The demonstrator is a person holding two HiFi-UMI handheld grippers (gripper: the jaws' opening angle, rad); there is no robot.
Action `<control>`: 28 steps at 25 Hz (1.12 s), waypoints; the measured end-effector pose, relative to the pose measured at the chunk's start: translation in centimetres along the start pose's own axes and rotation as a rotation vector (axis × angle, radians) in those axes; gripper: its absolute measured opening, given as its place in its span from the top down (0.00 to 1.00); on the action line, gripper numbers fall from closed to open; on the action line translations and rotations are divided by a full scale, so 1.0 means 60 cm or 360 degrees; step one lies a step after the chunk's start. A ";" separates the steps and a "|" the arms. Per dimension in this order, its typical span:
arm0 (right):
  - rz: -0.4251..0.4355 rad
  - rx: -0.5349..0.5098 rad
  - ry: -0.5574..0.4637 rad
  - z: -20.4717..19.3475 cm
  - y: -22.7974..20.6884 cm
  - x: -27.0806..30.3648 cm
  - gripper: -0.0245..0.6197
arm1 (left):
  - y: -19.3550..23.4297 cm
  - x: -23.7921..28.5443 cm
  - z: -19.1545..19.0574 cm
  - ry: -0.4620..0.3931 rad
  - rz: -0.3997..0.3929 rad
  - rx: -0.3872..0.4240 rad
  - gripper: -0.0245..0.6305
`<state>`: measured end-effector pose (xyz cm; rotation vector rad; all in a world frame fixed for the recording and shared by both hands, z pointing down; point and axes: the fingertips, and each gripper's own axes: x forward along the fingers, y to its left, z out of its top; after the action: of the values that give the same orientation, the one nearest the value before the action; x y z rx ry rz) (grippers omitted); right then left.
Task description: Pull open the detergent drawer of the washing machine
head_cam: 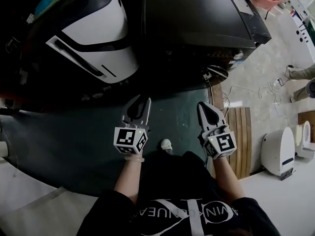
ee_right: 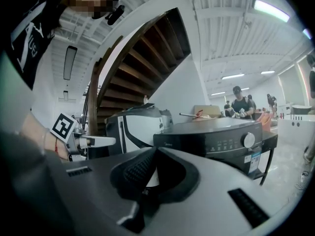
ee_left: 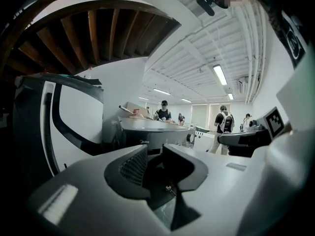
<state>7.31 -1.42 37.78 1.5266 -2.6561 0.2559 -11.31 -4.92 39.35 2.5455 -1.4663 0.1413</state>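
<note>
The dark washing machine (head_cam: 197, 18) stands ahead of me, seen from above in the head view. Its front panel with a round knob (ee_right: 248, 140) shows in the right gripper view, and the machine (ee_left: 147, 134) appears farther off in the left gripper view. I cannot pick out the detergent drawer. My left gripper (head_cam: 140, 101) (ee_left: 153, 149) hovers over the floor short of the machine, jaws apart with nothing between them. To its right, my right gripper (head_cam: 203, 104) (ee_right: 155, 150) has its tips together and holds nothing. Neither touches the machine.
A white and black appliance (head_cam: 98, 33) stands left of the washing machine. A wooden slatted board (head_cam: 241, 136), loose cables (head_cam: 236, 90) and white units (head_cam: 278, 151) lie on the right. Several people (ee_right: 241, 102) stand at the back, and a wooden staircase (ee_right: 142, 58) rises overhead.
</note>
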 end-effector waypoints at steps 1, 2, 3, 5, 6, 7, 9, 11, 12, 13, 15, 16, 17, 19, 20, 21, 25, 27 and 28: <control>0.0006 -0.0001 0.0007 -0.002 -0.001 0.007 0.94 | 0.003 0.006 -0.004 0.0008 -0.0006 -0.0010 0.81; 0.0012 -0.0007 0.0016 -0.005 -0.003 0.013 0.94 | 0.006 0.012 -0.008 0.0016 -0.0011 -0.0023 0.81; 0.0017 -0.0010 0.0024 -0.008 -0.006 0.020 0.94 | 0.008 0.020 -0.012 0.0021 -0.0016 -0.0038 0.81; 0.0021 0.0000 0.0039 -0.013 -0.015 0.035 0.94 | 0.011 0.036 -0.020 0.0029 -0.0025 -0.0065 0.81; 0.0024 0.0001 0.0046 -0.016 -0.020 0.042 0.94 | 0.011 0.045 -0.023 0.0033 -0.0031 -0.0076 0.81; 0.0031 -0.0008 0.0051 -0.019 -0.025 0.050 0.94 | 0.011 0.054 -0.025 0.0036 -0.0036 -0.0086 0.81; 0.0054 -0.0037 0.0055 -0.024 -0.035 0.070 0.94 | 0.013 0.076 -0.031 0.0043 -0.0040 -0.0111 0.81; 0.0086 -0.0053 0.0069 -0.029 -0.041 0.091 0.94 | 0.015 0.095 -0.037 0.0057 -0.0044 -0.0143 0.81; 0.0099 -0.0057 0.0080 -0.031 -0.043 0.101 0.94 | 0.015 0.105 -0.040 0.0065 -0.0050 -0.0161 0.81; 0.0109 -0.0057 0.0090 -0.031 -0.046 0.112 0.94 | 0.015 0.115 -0.043 0.0072 -0.0056 -0.0180 0.81; 0.0125 -0.0052 0.0098 -0.032 -0.055 0.134 0.94 | 0.016 0.137 -0.048 0.0078 -0.0068 -0.0216 0.81; 0.0133 -0.0049 0.0099 -0.033 -0.060 0.144 0.94 | 0.018 0.149 -0.051 0.0080 -0.0072 -0.0230 0.81; 0.0139 -0.0045 0.0099 -0.035 -0.065 0.155 0.94 | 0.019 0.161 -0.054 0.0083 -0.0075 -0.0242 0.81; 0.0145 -0.0035 0.0100 -0.041 -0.074 0.173 0.94 | 0.022 0.183 -0.065 0.0092 -0.0082 -0.0267 0.81; 0.0146 -0.0027 0.0104 -0.045 -0.078 0.180 0.94 | 0.023 0.192 -0.071 0.0098 -0.0086 -0.0282 0.81; 0.0147 -0.0019 0.0110 -0.050 -0.081 0.188 0.94 | 0.024 0.201 -0.077 0.0104 -0.0089 -0.0297 0.81; 0.0166 0.0004 0.0127 -0.066 -0.092 0.220 0.94 | 0.039 0.235 -0.097 0.0112 -0.0083 -0.0373 0.81; 0.0174 0.0022 0.0138 -0.075 -0.096 0.234 0.94 | 0.046 0.251 -0.106 0.0115 -0.0087 -0.0401 0.81; 0.0175 0.0036 0.0145 -0.079 -0.098 0.241 0.94 | 0.049 0.258 -0.111 0.0117 -0.0090 -0.0415 0.81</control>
<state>4.97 -15.79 45.12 1.3420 -2.6776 0.3539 -5.94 -17.98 49.02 2.3438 -1.2916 0.0319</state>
